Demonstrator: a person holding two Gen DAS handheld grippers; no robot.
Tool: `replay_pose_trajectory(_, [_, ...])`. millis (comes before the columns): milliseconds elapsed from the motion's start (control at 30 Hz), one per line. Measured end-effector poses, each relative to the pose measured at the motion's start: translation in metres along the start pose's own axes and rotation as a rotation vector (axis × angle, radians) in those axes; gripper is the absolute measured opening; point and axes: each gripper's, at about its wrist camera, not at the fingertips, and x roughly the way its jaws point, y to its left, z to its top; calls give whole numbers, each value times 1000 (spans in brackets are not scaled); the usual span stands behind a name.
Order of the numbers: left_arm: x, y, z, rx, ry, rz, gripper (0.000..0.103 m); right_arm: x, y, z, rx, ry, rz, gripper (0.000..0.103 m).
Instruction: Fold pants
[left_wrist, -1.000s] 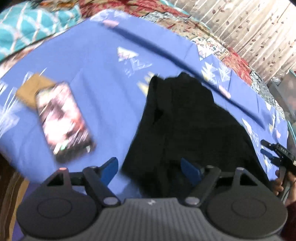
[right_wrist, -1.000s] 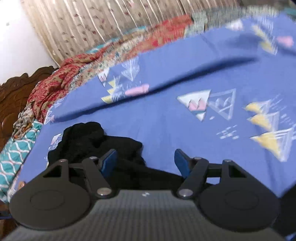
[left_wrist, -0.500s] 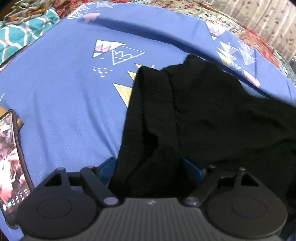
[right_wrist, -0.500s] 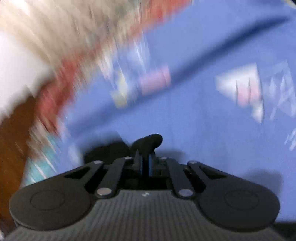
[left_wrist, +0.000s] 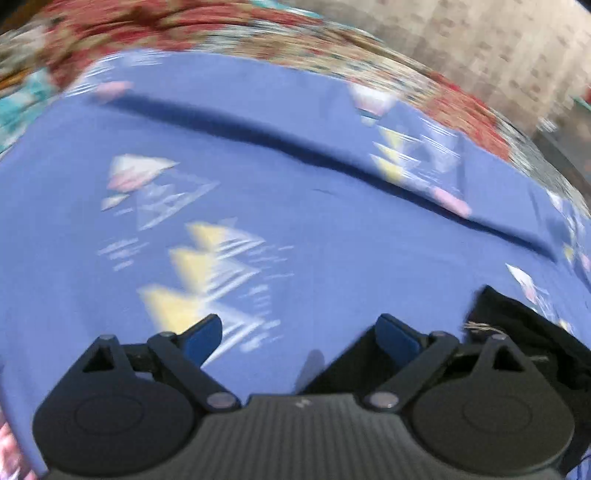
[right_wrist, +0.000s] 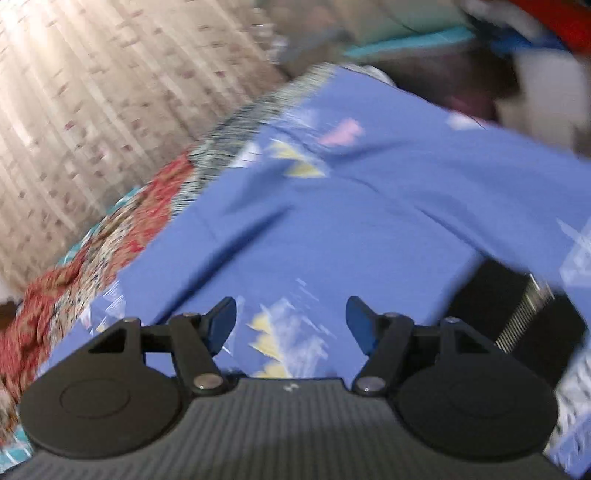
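Observation:
The black pants (left_wrist: 524, 332) lie on the blue patterned bedsheet (left_wrist: 295, 206), low at the right of the left wrist view, partly behind the gripper body. My left gripper (left_wrist: 301, 338) is open and empty over bare sheet, left of the pants. My right gripper (right_wrist: 291, 319) is open and empty over the blue sheet (right_wrist: 369, 229). The pants do not show in the right wrist view. Both views are blurred by motion.
A red floral blanket (left_wrist: 184, 26) and a curtain (right_wrist: 74, 92) border the bed's far side. A black ribbed object (right_wrist: 517, 325) lies at the right of the right wrist view. A phone's edge (left_wrist: 7, 450) shows at the lower left of the left wrist view.
The right gripper was shut on black cloth half a second ago and is now open and turned away. The left gripper swung left, so the pants moved from between its fingers to the right.

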Motion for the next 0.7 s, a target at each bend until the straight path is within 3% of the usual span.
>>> replay_pose_trajectory(67, [24,-25,2,102,32,-23,103,-1,-8,-10,20,23,3,69])
replay_pose_trajectory(200, [78,-75,-17,259,156,26,97,20,20,-11,-37,70,5,69])
replay_pose_trajectory(233, [83,-88,-26,308,150,56,87,28,30,-8,-58,76,21,69])
replay_pose_trajectory(300, [75,-108,-39,386,94,58,50,54,64,-4,-119,121,81,69])
replay_pose_trajectory(333, [69,-111,-40,371,101,33,38,68,81,-7,-162,155,108,69])
replay_pose_trajectory(367, [61,-109,-41,344,104,30,33,83,105,-11,-227,203,131,69])
replay_pose_trajectory(500, [8,-86,-42,241,23,16,27,148,194,-49,-532,368,185,70])
replay_pose_trajectory(600, [-41,-61,-36,164,-77,15,27,196,227,-91,-677,513,149,67])
replay_pose_trajectory(633, [-55,-54,-32,139,-114,17,27,208,231,-104,-721,543,109,55])
replay_pose_trajectory(667, [-68,-47,-29,114,-151,21,26,215,231,-112,-756,547,55,26])
replay_pose_trajectory(700, [-82,-40,-26,88,-185,26,26,215,228,-110,-755,527,40,20])
